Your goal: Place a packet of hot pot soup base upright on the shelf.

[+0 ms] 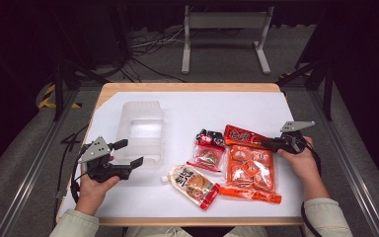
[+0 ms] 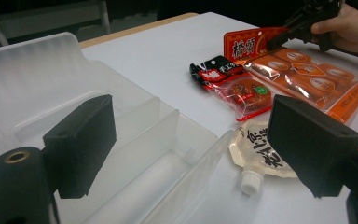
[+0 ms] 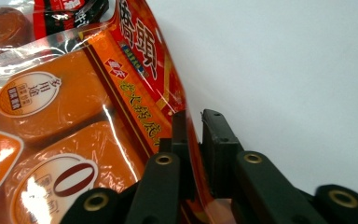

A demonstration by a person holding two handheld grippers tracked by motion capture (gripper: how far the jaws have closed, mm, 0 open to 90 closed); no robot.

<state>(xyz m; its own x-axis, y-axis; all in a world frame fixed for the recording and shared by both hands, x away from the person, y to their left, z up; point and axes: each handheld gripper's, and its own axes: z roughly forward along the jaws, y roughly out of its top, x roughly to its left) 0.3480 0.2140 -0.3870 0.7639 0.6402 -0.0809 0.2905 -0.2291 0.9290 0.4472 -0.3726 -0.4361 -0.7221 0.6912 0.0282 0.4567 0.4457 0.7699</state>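
Black jaws of the right gripper are clamped on the red top edge of the large orange plastic snack packet, which lies flat on the white table sheet at its right side. Just left of that packet, a small red-and-black pouch and a spouted beige sauce pouch are laid. The left gripper is held with its jaws spread wide and nothing between them, beside the clear plastic compartment box.

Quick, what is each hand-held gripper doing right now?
Left hand-held gripper: open, holding nothing, beside the clear plastic box.
Right hand-held gripper: shut on the orange snack pack.
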